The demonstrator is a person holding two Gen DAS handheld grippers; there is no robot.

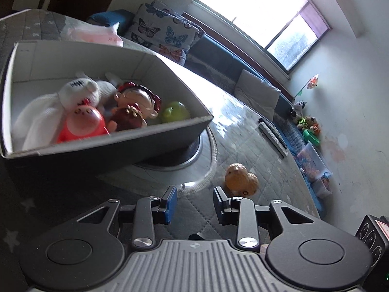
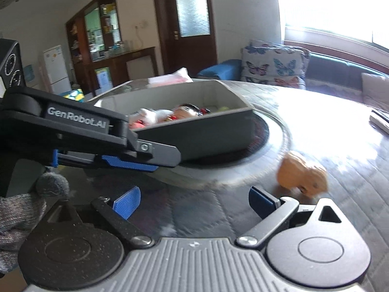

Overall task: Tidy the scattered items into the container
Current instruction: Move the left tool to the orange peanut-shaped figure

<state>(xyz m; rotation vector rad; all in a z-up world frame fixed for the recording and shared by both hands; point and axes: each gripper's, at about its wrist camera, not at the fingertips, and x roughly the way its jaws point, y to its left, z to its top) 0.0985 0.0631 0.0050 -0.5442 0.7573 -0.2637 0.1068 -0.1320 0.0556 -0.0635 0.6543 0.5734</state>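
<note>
1. Container: a grey open-topped box (image 1: 170,127) stands on the glass table top (image 1: 243,121), over a round inset in the table. It serves as the reference landmark below.
2. Contents already stowed: a white plush rabbit (image 1: 73,92), a red-orange round figure (image 1: 85,124), a doll with dark hair and a red band (image 1: 136,104), and a yellow-green ball-like toy (image 1: 176,112) in the box corner nearest the window.
3. Item outstanding: one orange toy (image 1: 240,178) lies on the table outside the box, off its near corner and apart from it. No other loose toy is visible on the table; a remote control (image 1: 272,133) lies further beyond the box.
4. Left gripper (image 1: 195,200): jaws part-way open, nothing between them, aimed at the table just short of the box and beside the orange toy.
5. Right gripper (image 2: 194,199): jaws spread wide and empty, with the orange toy (image 2: 302,176) just beyond its right finger.
6. Progress assessment: mostly complete. Remaining work appears to be one pick of the orange toy and its transfer into the box.
</note>
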